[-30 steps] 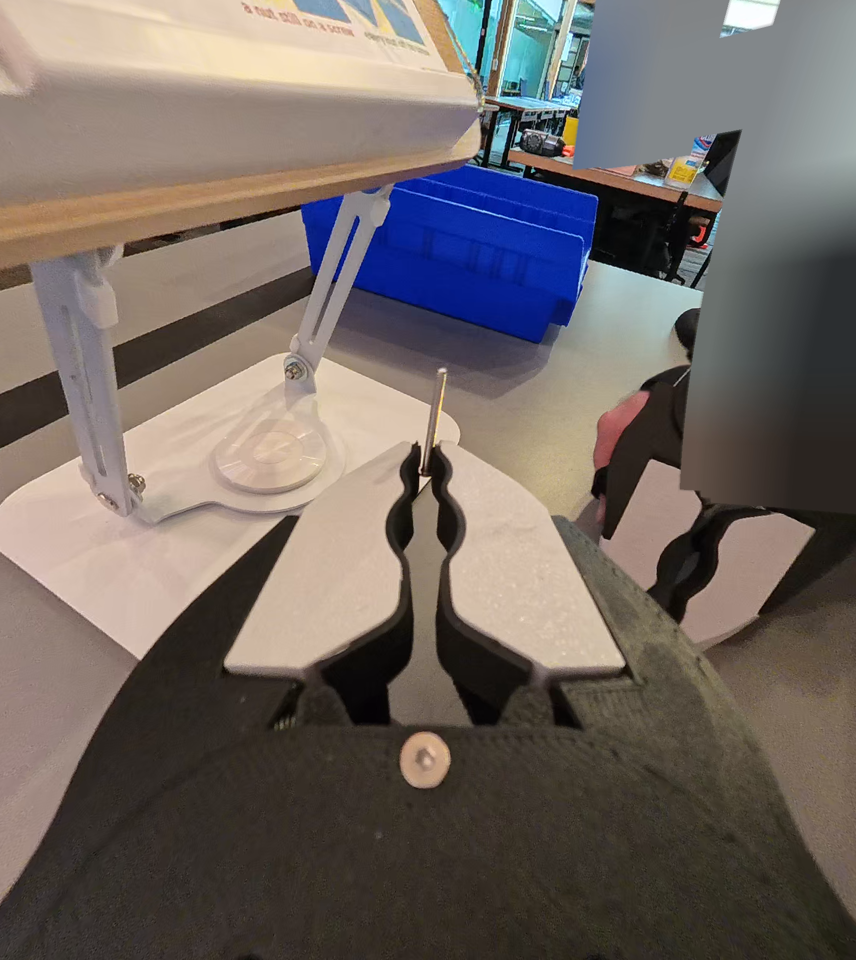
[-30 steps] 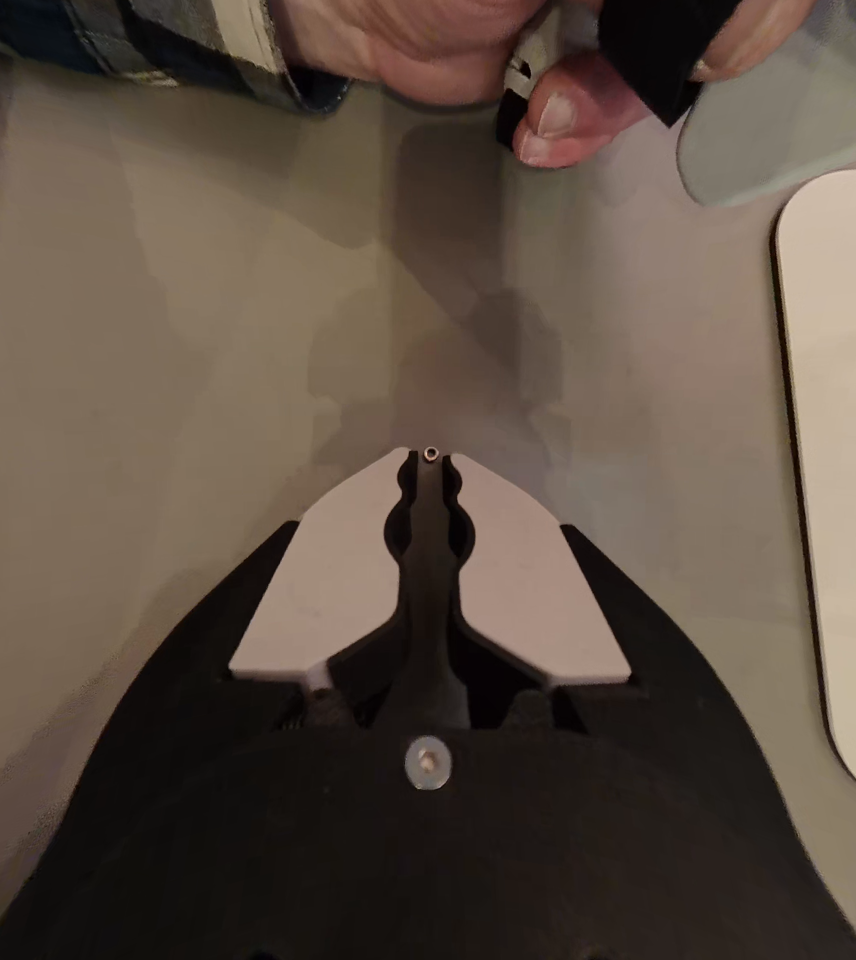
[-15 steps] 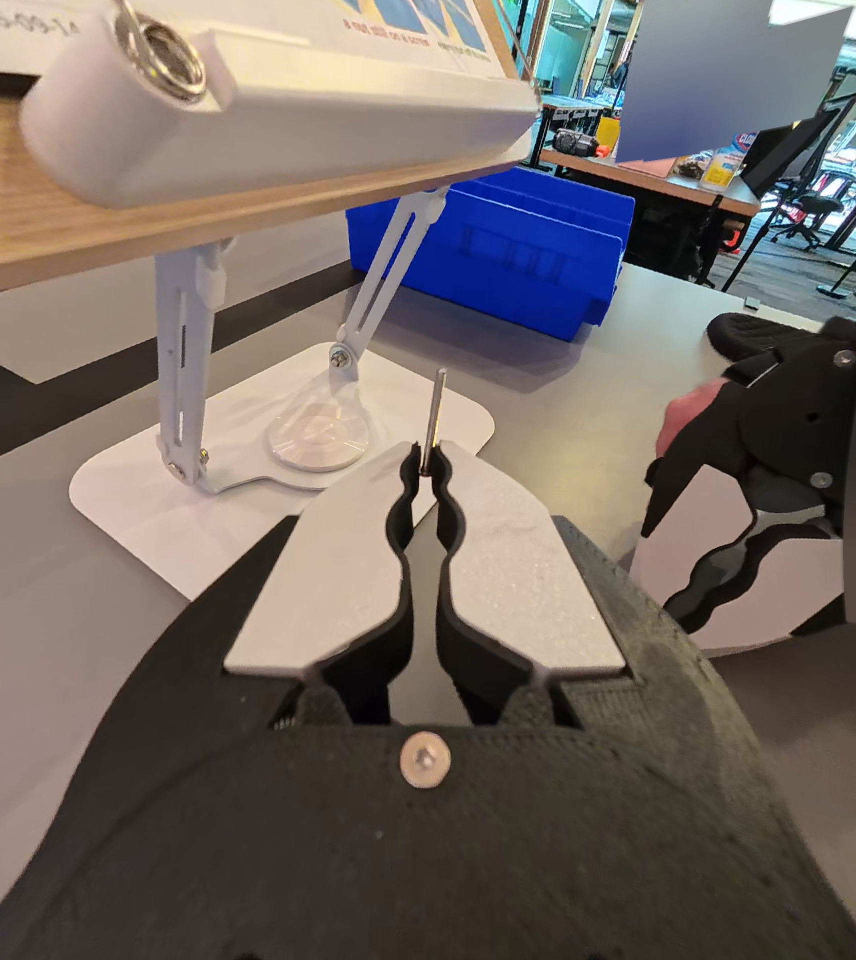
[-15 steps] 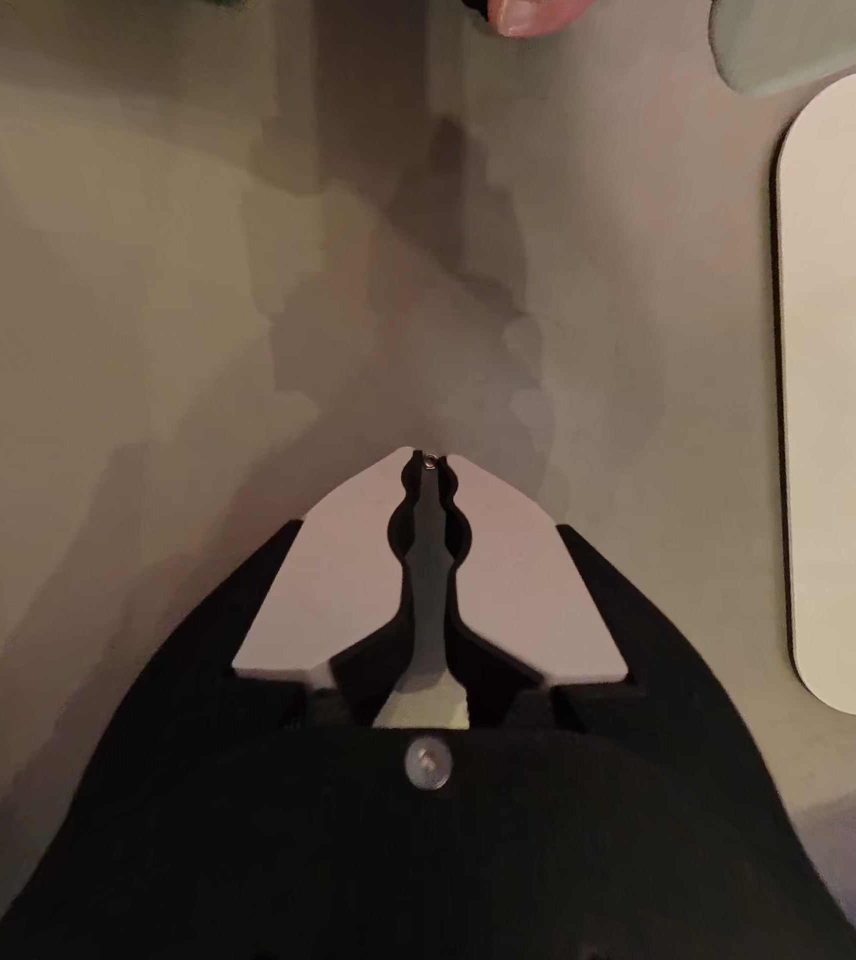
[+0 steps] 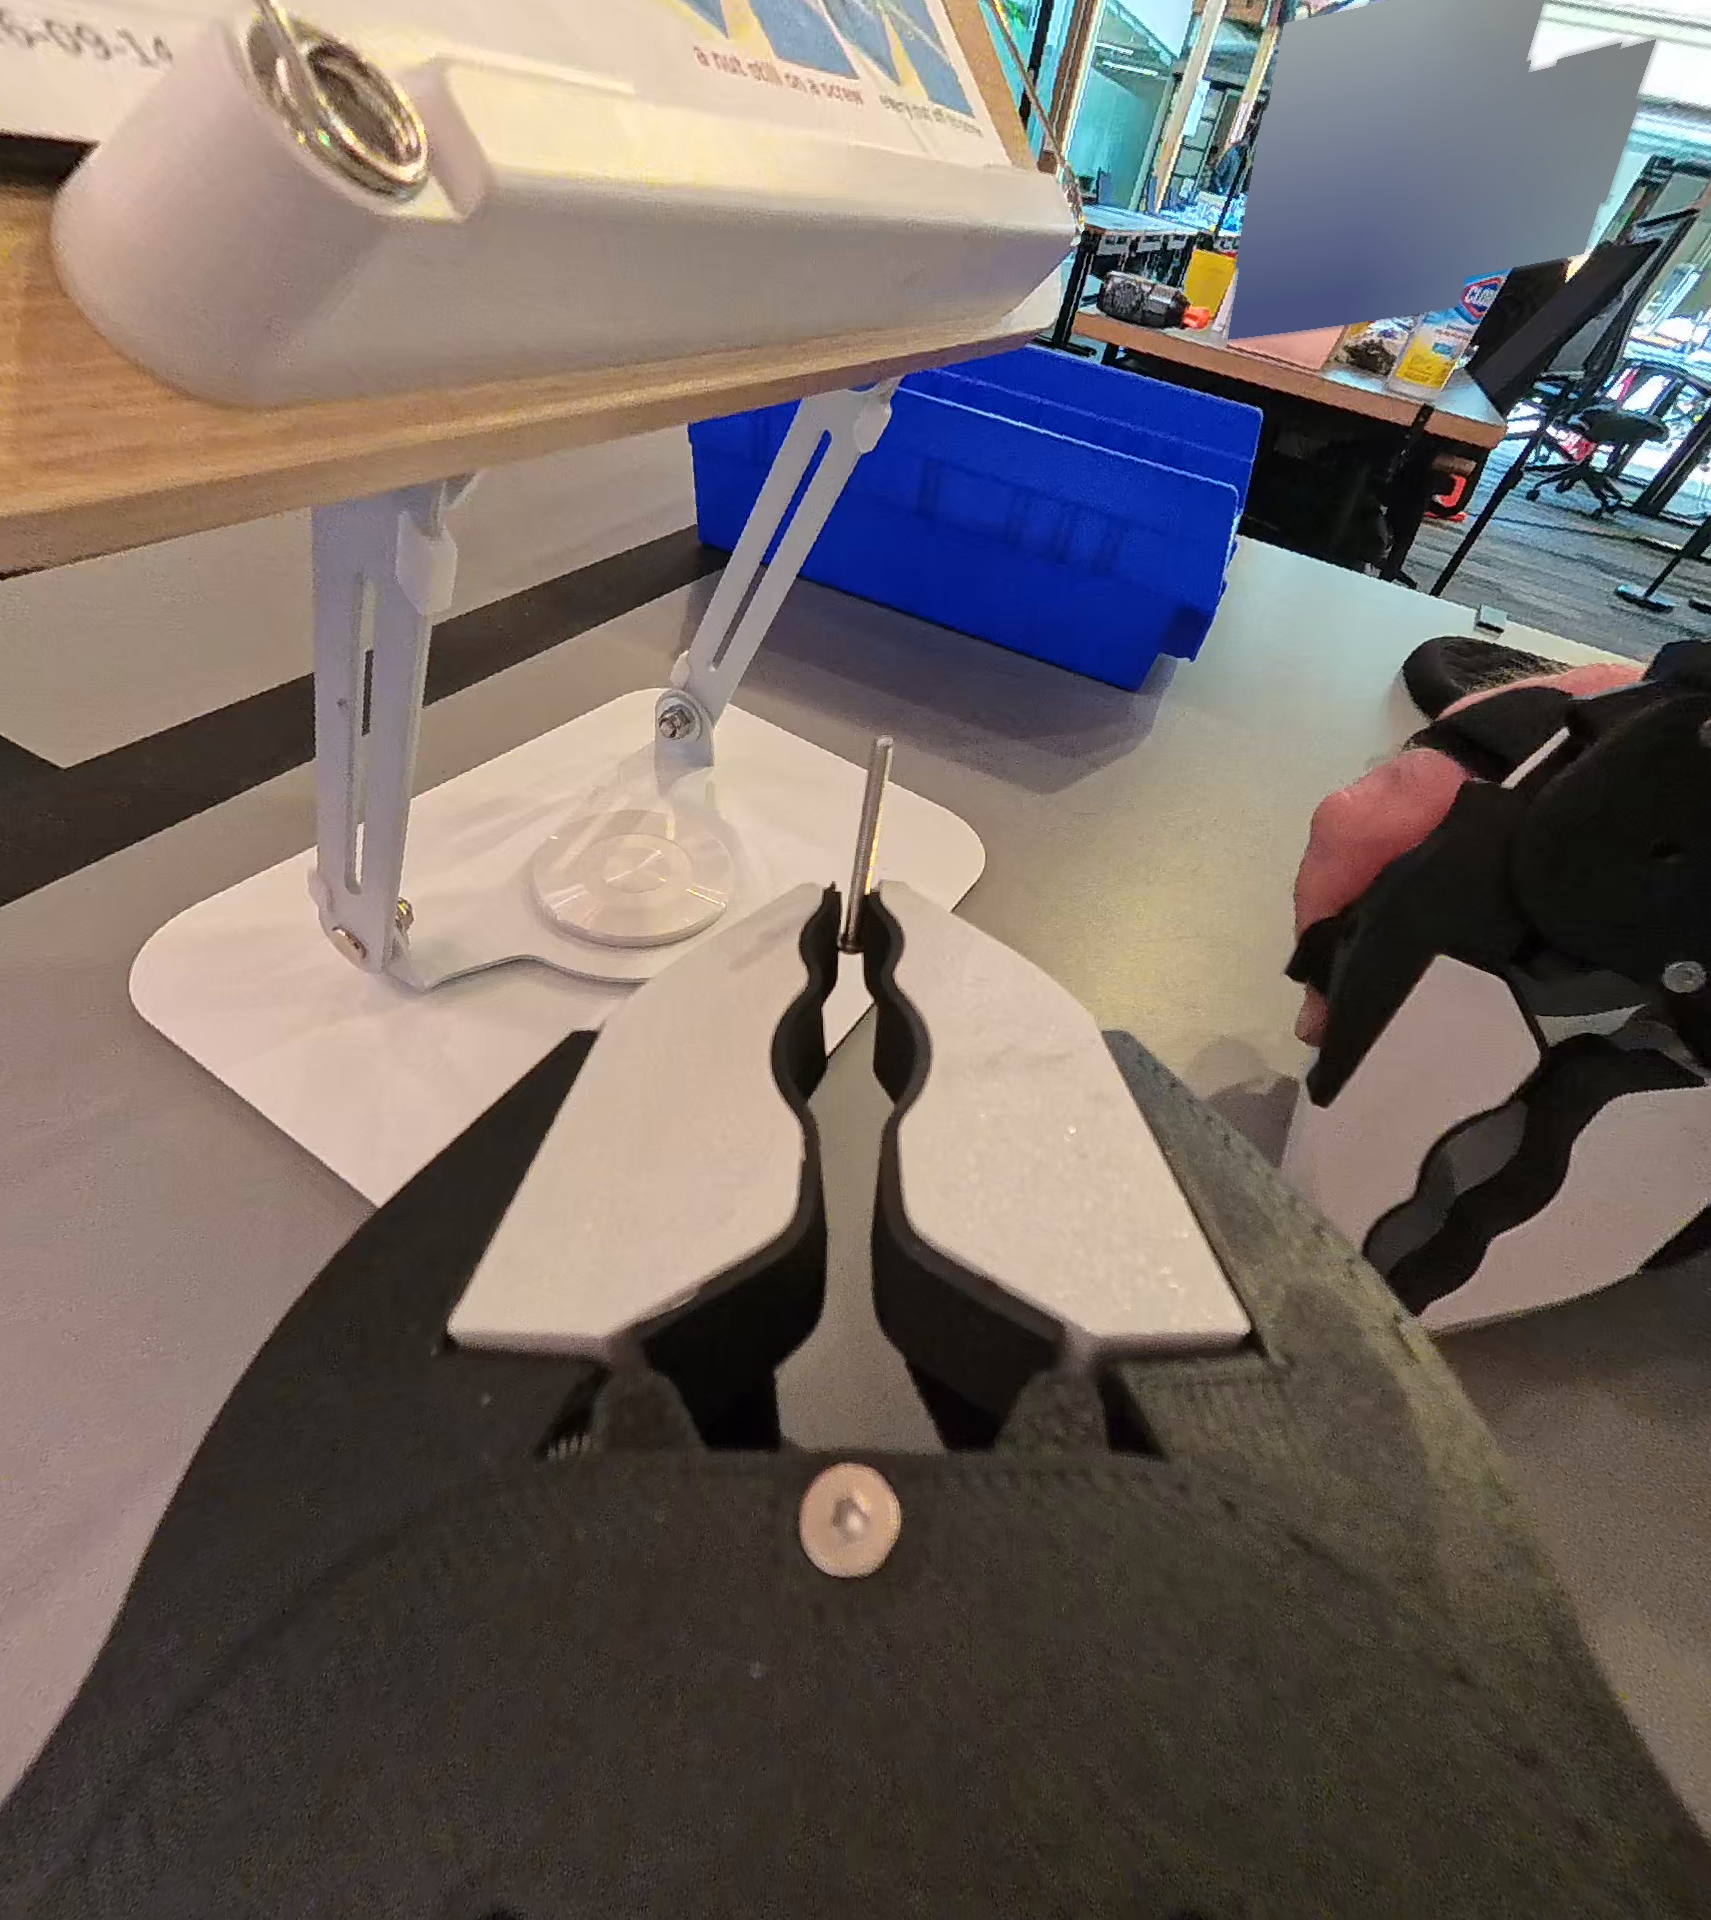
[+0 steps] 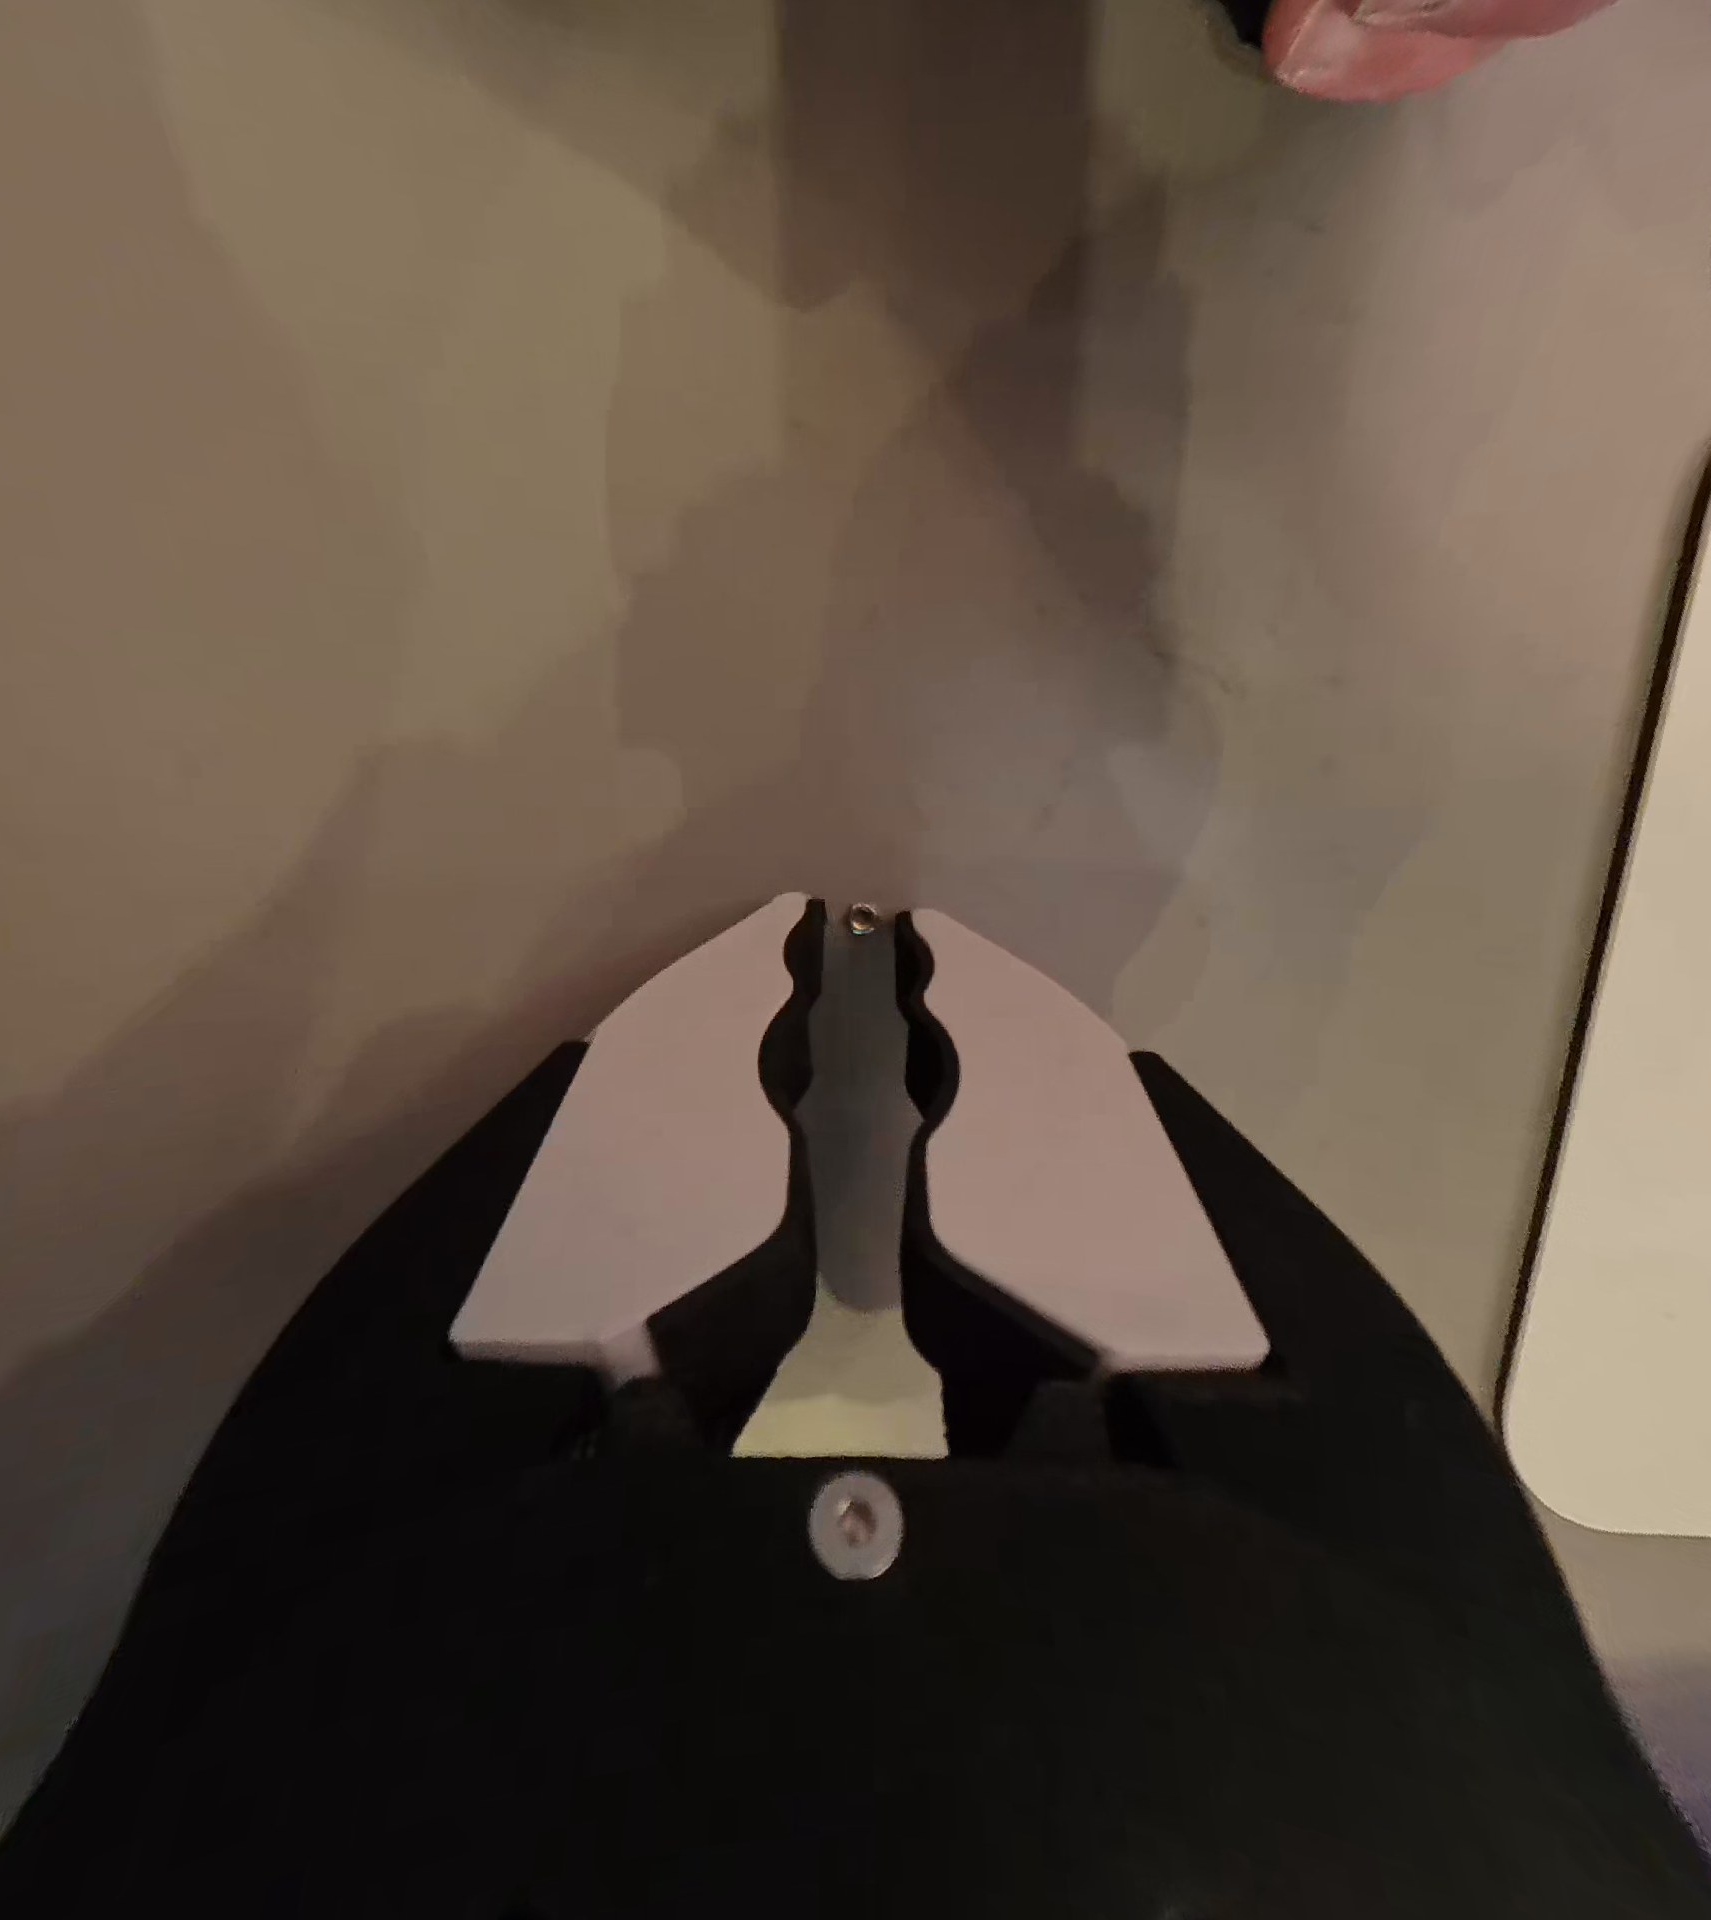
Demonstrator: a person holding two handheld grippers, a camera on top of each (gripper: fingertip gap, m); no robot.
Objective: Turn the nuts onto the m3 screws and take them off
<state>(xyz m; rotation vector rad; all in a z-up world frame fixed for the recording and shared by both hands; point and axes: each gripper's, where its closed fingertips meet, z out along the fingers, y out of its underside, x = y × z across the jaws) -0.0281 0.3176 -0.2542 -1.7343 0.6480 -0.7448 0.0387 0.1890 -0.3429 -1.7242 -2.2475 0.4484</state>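
My left gripper point(image 5: 856, 904) is shut on a thin metal screw point(image 5: 872, 821). The screw stands upright out of the fingertips, over the edge of a white stand base point(image 5: 311, 997). My right gripper point(image 6: 858, 914) points down at the grey table point(image 6: 415, 623). It is open. A small metal nut point(image 6: 862, 918) sits between its fingertips with a gap on each side. The right gripper also shows in the left wrist view point(image 5: 1376, 1252), low over the table to the right, held by a hand point(image 5: 1370, 842).
The white stand carries a tilted wooden board point(image 5: 207, 447) with a white tube point(image 5: 518, 239) that has a threaded hole. A blue bin point(image 5: 986, 540) stands behind it. The stand base shows at the right of the right wrist view point(image 6: 1661, 935). A hand point(image 6: 1370, 52) is at that view's top edge. Across from one pair of fingers to the other is roughly 15 cm.
The right jaws narrowed around the nut, then widened again; the nut stays between them. The left gripper keeps the screw while its view has swung so the stand sits further right.
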